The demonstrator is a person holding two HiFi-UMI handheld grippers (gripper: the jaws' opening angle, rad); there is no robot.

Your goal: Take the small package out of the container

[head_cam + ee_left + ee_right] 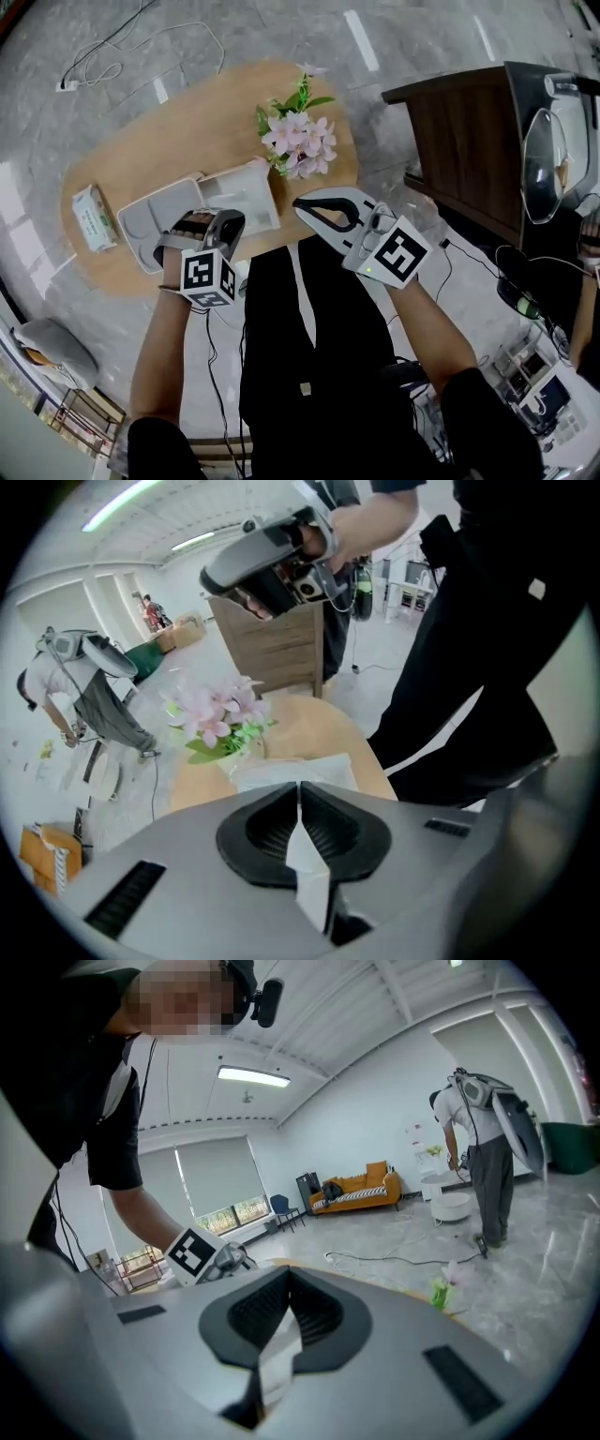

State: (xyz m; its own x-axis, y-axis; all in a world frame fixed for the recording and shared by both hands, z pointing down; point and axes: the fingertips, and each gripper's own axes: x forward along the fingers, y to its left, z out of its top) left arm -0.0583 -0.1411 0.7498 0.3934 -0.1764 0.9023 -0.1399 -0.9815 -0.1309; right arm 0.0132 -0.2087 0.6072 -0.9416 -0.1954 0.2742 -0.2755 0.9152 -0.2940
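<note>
The small package (94, 217), a white and green pack, lies flat on the oval wooden table (178, 122), just left of the container. The container (155, 223) is a shallow grey-white tray with a white part (242, 192) on its right. My left gripper (223, 223) hovers over the container's near edge, shut with nothing between its jaws (300, 789). The container's white edge (291, 771) shows just past its tips. My right gripper (302, 206) hangs at the table's near edge right of the container, pointing left, and is also shut and empty (289, 1279).
A pot of pink flowers (298, 141) stands on the table behind the container. A dark wooden cabinet (459, 141) with an appliance (553, 150) on top stands to the right. Cables (103, 56) lie on the floor beyond the table. A person (483, 1147) stands far off.
</note>
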